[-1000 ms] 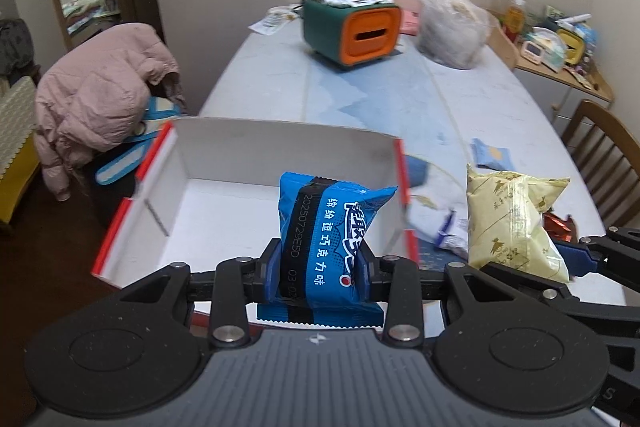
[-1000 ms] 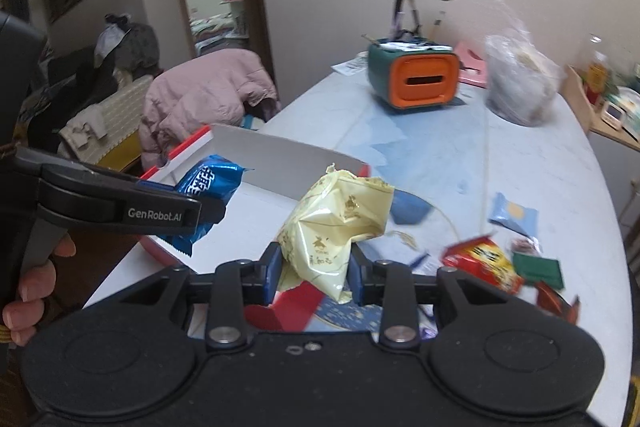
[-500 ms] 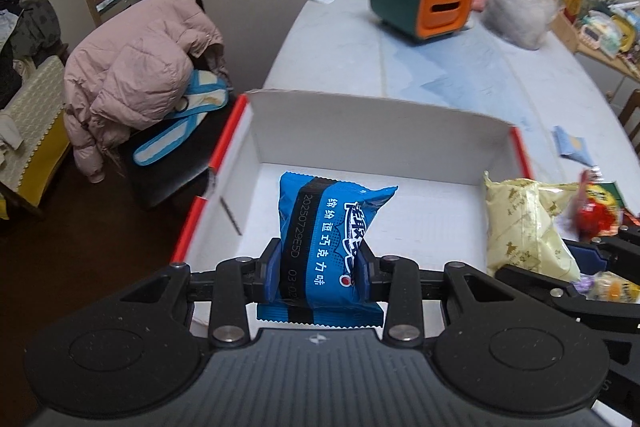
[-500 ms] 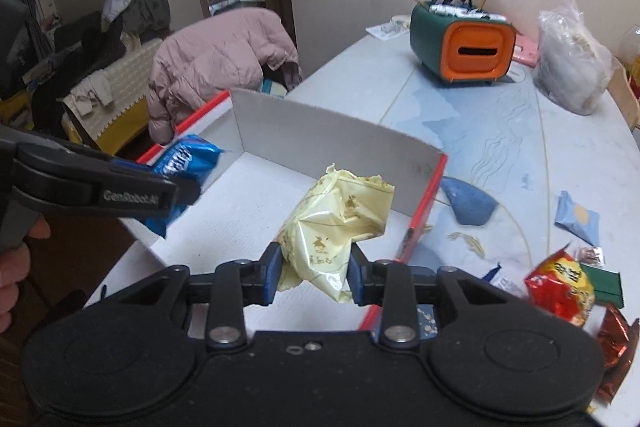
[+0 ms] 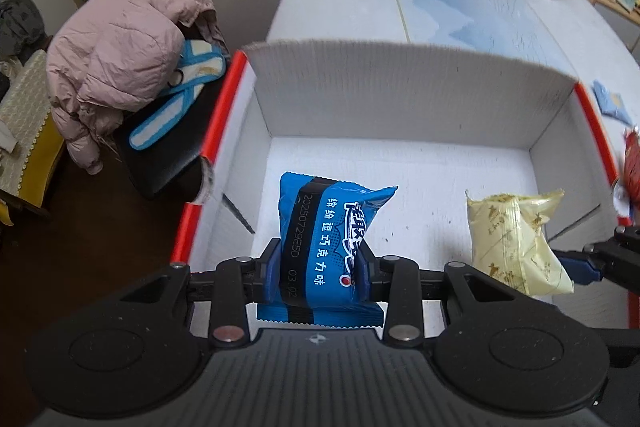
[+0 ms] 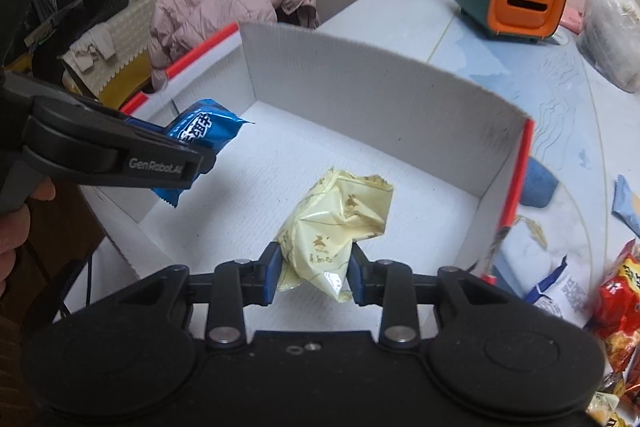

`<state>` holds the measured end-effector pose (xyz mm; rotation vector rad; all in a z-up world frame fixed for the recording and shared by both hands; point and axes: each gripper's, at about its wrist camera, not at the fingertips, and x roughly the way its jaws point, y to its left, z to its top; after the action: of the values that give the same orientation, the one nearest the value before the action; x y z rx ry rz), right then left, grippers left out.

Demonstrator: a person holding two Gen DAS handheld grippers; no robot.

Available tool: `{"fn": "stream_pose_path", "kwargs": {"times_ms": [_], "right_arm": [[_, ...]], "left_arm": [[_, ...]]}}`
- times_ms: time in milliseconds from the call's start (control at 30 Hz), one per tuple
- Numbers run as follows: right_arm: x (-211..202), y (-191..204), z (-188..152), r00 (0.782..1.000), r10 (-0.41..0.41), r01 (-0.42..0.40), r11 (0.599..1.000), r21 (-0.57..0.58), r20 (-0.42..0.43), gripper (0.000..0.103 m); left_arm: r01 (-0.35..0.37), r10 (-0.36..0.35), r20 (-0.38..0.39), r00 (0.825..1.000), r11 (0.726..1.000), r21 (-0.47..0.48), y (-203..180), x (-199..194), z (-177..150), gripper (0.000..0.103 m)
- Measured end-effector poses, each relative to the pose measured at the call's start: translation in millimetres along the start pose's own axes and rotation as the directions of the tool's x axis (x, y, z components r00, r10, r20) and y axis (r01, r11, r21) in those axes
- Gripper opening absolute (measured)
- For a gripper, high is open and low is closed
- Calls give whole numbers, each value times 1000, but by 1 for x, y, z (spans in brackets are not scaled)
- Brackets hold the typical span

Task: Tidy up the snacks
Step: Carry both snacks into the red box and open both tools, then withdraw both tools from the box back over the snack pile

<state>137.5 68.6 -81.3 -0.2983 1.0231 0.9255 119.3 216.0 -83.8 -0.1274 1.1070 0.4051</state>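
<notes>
Two snacks are held above the box, one per gripper.
The blue packet (image 5: 328, 239) is pinched by the left gripper (image 5: 320, 269), the yellow packet (image 6: 332, 227) by the right gripper (image 6: 312, 273); released carelessly, either could be bounced over the white box (image 5: 400, 91) wall.

Your right gripper (image 6: 313, 277) pinches a crumpled yellow packet (image 6: 336, 227) over the floor of the white box (image 6: 360, 87). At left, your left gripper (image 6: 120, 157) grips a blue packet (image 6: 202, 129) above the box's near corner. Red snack bags (image 6: 616, 299) lie on the table (image 6: 400, 7) outside the right wall.
</notes>
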Motion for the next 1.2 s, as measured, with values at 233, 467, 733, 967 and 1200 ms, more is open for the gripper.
{"fn": "stream_pose_path", "kwargs": {"times_ms": [233, 467, 733, 967, 1200], "right_arm": [[13, 0, -1, 999, -11, 11, 1000, 0, -40, 33], [15, 1, -1, 999, -22, 22, 1000, 1, -43, 35], [3, -3, -4, 1000, -14, 15, 999, 39, -15, 41], [-22, -4, -5, 999, -3, 0, 998, 63, 42, 49], [-54, -4, -10, 994, -3, -5, 997, 79, 107, 60]], "left_arm": [[-9, 12, -53, 999, 999, 52, -8, 18, -5, 36], [3, 3, -81, 997, 997, 71, -11, 22, -11, 37], [10, -8, -38, 999, 998, 67, -9, 11, -14, 52], [28, -30, 35, 999, 998, 61, -8, -18, -18, 52], [73, -80, 123, 989, 995, 64, -9, -56, -25, 53]]}}
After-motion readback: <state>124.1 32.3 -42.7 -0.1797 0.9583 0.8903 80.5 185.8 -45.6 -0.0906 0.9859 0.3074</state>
